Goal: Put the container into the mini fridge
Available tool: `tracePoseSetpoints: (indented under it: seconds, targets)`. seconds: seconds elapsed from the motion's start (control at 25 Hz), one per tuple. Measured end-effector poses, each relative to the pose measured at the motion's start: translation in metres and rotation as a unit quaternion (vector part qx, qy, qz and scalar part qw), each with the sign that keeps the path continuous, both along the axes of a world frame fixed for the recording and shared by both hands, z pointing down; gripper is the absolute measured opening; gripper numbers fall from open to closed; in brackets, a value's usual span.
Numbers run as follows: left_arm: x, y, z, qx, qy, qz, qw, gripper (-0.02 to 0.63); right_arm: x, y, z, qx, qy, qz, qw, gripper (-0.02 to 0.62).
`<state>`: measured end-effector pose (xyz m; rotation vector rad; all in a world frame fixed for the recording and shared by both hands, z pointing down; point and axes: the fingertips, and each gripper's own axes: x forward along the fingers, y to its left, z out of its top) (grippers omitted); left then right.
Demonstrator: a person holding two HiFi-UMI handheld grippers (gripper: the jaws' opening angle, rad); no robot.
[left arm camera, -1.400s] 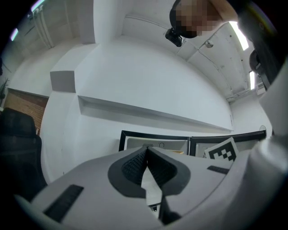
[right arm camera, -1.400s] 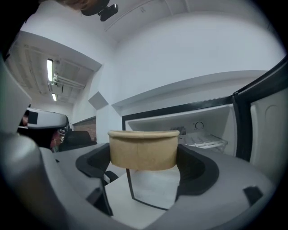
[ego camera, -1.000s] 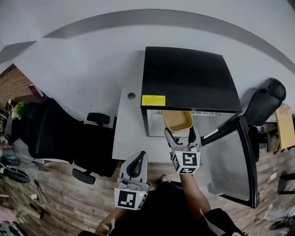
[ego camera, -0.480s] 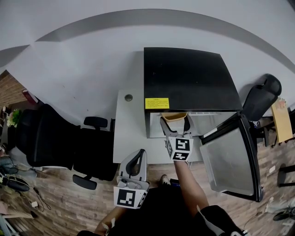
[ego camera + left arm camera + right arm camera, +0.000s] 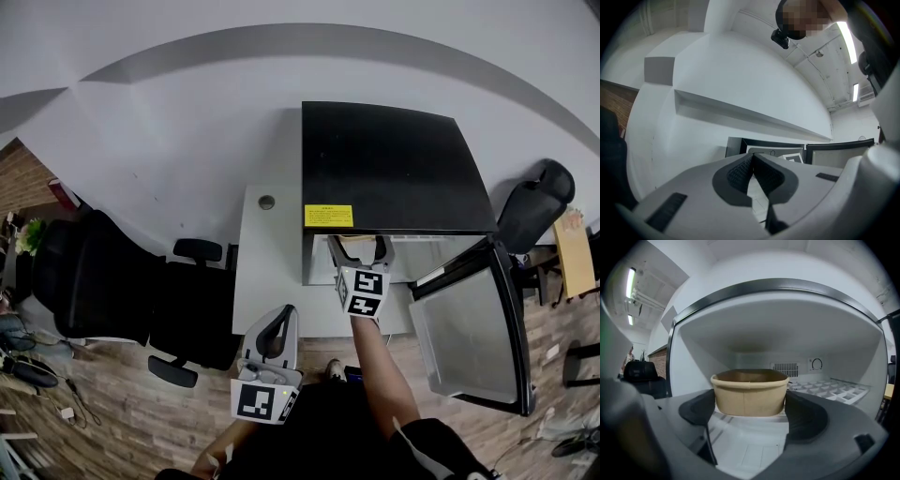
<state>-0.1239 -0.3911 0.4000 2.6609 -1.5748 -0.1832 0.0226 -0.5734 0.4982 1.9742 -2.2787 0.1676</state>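
A tan paper container (image 5: 749, 392) sits between the jaws of my right gripper (image 5: 750, 404), which is shut on its sides. Both are inside the opening of the black mini fridge (image 5: 394, 167), above its white floor and wire shelf (image 5: 832, 387). In the head view the right gripper (image 5: 359, 251) reaches under the fridge's top edge, and only a sliver of the container (image 5: 356, 241) shows. The fridge door (image 5: 469, 328) hangs open to the right. My left gripper (image 5: 277, 330) is held low near the person's body, shut and empty, with its pads (image 5: 752, 172) touching.
The fridge stands on a white table (image 5: 267, 272) with a round cable hole (image 5: 267, 202). Black office chairs (image 5: 122, 281) stand to the left, and another chair (image 5: 539, 197) stands at the right. Wooden floor lies below.
My right gripper has carried the container forward from the fridge's mouth into its interior. The left gripper has stayed where it was.
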Motion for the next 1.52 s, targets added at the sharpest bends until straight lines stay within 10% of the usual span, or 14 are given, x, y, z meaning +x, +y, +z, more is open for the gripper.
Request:
tracePoseSetpoints:
  seconds: [0.84, 1.16, 1.24, 1.32, 1.52]
  targets:
    - [0.000, 0.016, 0.005, -0.008, -0.004, -0.006, 0.9999, 0.009, 0.006, 0.016, -0.002, -0.015, -0.017, -0.009, 1.000, 0.466]
    - [0.010, 0.020, 0.010, -0.011, -0.001, 0.005, 0.9999, 0.009, 0.002, 0.086, -0.014, -0.008, -0.016, -0.080, 0.997, 0.457]
    - [0.014, 0.020, 0.011, -0.011, -0.001, 0.010, 0.9999, 0.009, 0.003, 0.105, -0.011, -0.012, -0.017, -0.080, 0.997, 0.408]
    - [0.018, 0.021, 0.011, -0.009, -0.002, 0.015, 0.9998, 0.009, 0.007, 0.122, -0.009, -0.012, -0.026, -0.071, 0.997, 0.159]
    - [0.025, 0.021, 0.016, -0.008, -0.009, 0.025, 0.9996, 0.009, 0.004, 0.161, -0.011, -0.016, -0.048, -0.087, 0.995, 0.069]
